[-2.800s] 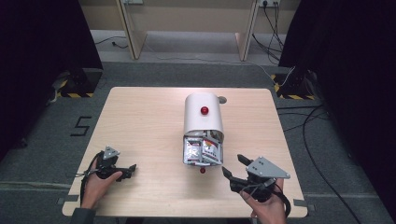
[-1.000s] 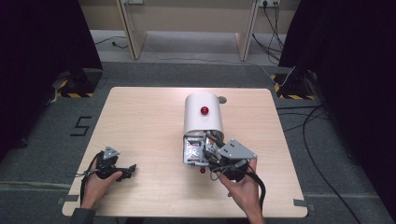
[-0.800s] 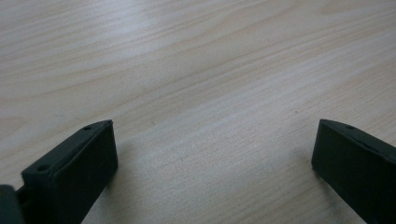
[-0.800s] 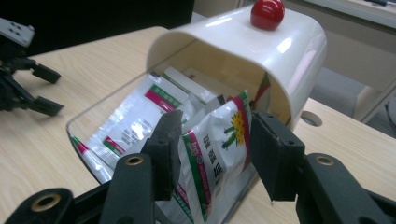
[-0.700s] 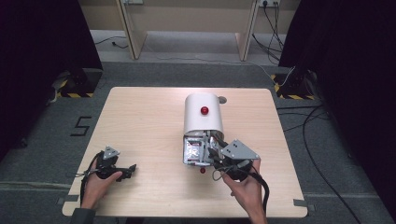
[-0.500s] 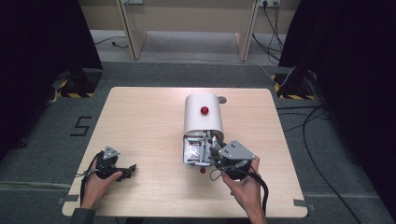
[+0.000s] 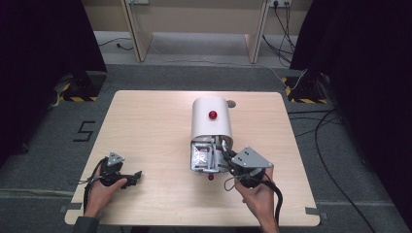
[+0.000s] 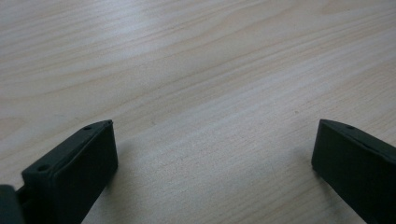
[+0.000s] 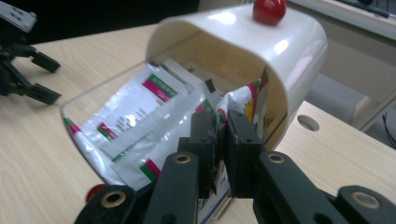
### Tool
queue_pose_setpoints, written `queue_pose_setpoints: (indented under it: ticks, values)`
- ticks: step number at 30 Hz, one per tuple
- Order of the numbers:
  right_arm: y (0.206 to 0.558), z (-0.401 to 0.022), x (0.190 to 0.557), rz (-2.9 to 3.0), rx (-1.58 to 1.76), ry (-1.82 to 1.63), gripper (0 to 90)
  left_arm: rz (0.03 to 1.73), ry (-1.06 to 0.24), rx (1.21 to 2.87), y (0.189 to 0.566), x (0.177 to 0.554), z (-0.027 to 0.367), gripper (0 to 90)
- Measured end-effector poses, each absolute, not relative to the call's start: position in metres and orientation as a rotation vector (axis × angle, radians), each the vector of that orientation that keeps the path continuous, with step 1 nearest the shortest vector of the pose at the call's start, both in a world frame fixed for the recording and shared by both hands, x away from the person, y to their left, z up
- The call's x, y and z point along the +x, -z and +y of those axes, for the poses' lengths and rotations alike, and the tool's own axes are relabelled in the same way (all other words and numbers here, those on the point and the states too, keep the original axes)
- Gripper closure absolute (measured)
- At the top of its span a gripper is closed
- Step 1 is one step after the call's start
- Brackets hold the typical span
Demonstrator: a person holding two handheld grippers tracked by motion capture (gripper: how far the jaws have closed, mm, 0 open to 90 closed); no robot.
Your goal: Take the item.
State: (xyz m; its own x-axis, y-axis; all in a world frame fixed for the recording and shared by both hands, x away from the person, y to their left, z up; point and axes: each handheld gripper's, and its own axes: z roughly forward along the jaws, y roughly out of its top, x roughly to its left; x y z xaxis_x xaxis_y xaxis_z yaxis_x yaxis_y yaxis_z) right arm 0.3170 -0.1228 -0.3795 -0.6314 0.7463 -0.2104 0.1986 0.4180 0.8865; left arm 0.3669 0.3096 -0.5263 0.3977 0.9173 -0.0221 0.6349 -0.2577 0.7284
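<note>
High view: table [image 7: 145,126] w/ white box [image 7: 211,119] lying centre, red knob [image 7: 213,115] on top, open end facing near side. Packets [image 7: 201,158] spill from opening. Right gripper [image 7: 224,154] at box mouth, just right of the packets, hand [image 7: 260,196] behind it at near edge. Left gripper [image 7: 137,174] well apart at near left, resting on table, held in left hand [image 7: 99,191].

Left gripper view: jaws wide apart, nothing btwn them, bare wood below.

Right gripper view: jaws have just been closing, now pinched nearly together on edge of a packet [image 9: 243,105] at right side of the box's mouth. More white packets w/ red-green print [image 9: 140,116] lie to the left inside. Red knob [image 9: 269,10] atop box [image 9: 289,42]. Left gripper [image 9: 23,60] far off at top left.
</note>
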Motion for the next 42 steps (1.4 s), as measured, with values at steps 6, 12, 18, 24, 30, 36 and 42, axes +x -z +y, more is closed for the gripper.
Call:
queue_pose_setpoints:
  ticks: [6,12,18,24,30,36,42]
  values:
    - [0.366,-0.128,0.303,2.050,0.752,-1.237,86.0,1.322,-0.545,1.993,0.526,0.367,0.310,0.0]
    - [0.362,-0.135,0.299,2.045,0.746,-1.272,86.8,1.322,-0.545,1.994,0.526,0.367,0.310,0.0]
    - [0.361,-0.143,0.294,2.023,0.753,-1.299,86.9,1.324,-0.545,1.991,0.526,0.367,0.310,0.0]
    - [0.356,-0.147,0.283,2.009,0.735,-1.315,87.0,1.325,-0.544,1.993,0.526,0.366,0.310,0.0]
    - [0.356,-0.167,0.278,1.994,0.778,-1.380,87.0,1.325,-0.544,1.994,0.526,0.366,0.310,0.0]
    - [0.356,-0.188,0.278,1.956,0.835,-1.408,87.0,1.325,-0.546,1.991,0.526,0.366,0.310,0.0]
    - [0.359,-0.205,0.282,1.919,0.888,-1.390,87.0,1.325,-0.546,1.991,0.526,0.366,0.310,0.0]
